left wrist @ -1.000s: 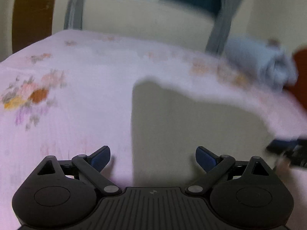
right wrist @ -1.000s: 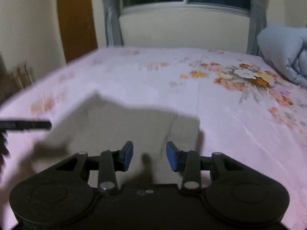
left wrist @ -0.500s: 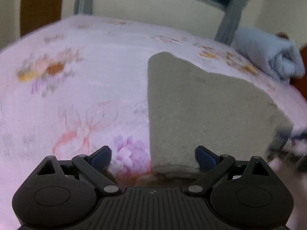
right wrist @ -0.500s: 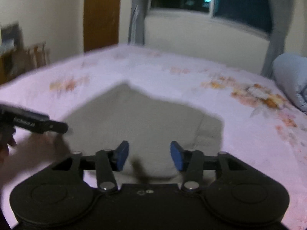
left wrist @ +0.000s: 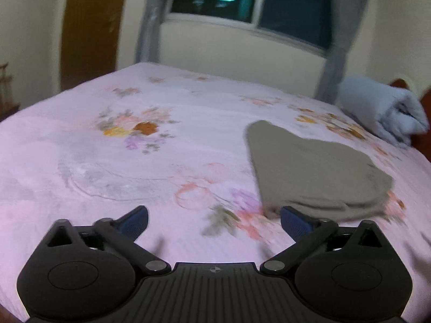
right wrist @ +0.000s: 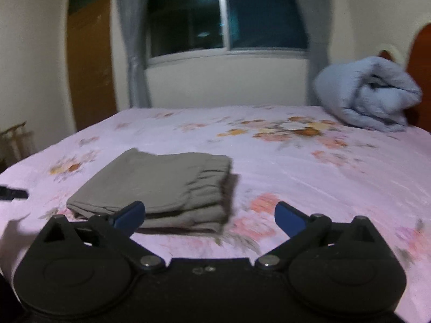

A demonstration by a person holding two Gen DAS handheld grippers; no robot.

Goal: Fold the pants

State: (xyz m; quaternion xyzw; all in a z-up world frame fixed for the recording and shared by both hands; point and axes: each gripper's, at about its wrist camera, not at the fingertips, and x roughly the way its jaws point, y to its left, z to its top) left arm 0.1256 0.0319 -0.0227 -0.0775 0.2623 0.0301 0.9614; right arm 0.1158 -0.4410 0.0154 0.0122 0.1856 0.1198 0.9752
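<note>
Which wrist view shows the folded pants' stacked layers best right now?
The right wrist view: the pants lie nearly centred, with stacked layers and the gathered waistband edge visible. The left wrist view shows the pants off to the right as a flat, blurred olive shape, with layers hard to make out.

This is a bedroom in a home. A wide bed with a pink, flower-printed sheet point(right wrist: 309, 172) fills the room, with a rolled pale blue quilt point(right wrist: 369, 99) at its red-brown wooden headboard point(right wrist: 423, 53). Behind are cream walls, a dark sliding window point(right wrist: 226, 16) with grey curtains point(right wrist: 132, 40), and a brown wooden door point(right wrist: 90, 59).
</note>
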